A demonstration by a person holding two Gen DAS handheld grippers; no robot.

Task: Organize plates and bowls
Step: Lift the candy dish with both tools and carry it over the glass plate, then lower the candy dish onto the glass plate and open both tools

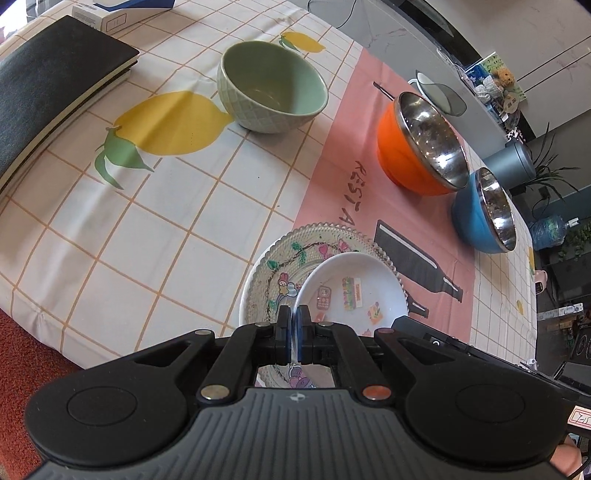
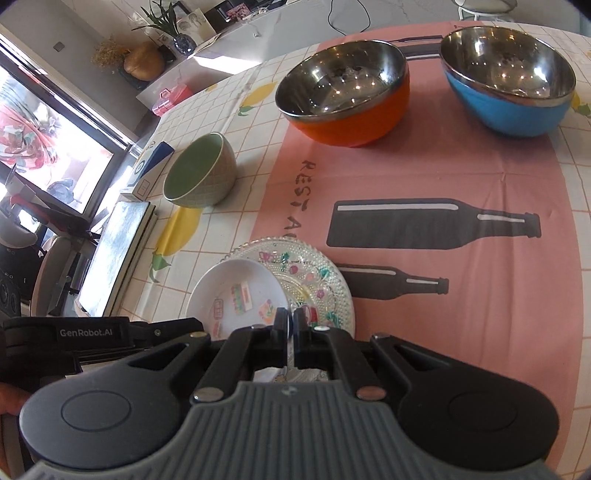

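Sunlit tablecloth (image 1: 177,236) in a lemon-and-grid print covers the table, with a pink panel (image 2: 461,177) of bottle silhouettes laid across it. At the near edge I see a clear beaded glass plate (image 1: 273,266) with painted flowers, and a small white dish (image 1: 354,284) with cartoon stickers tilted over it — the dish's far rim is lifted. My left gripper (image 1: 294,325) has its fingers pinched tight on the white dish's near rim. My right gripper (image 2: 290,326) is closed just as narrowly at the spot where the dish and the glass plate overlap; I cannot tell which rim it is gripping.

Further back, a green ceramic bowl (image 1: 273,88) with a quilted outside stands on the lemon print, apart from the rest. On the pink panel an orange bowl (image 2: 347,88) with a steel lining sits just beside a blue bowl (image 2: 509,77) of the same kind — both upright. A black book (image 1: 55,92) lies at the table's left side, with a white and blue box (image 1: 110,14) behind it.
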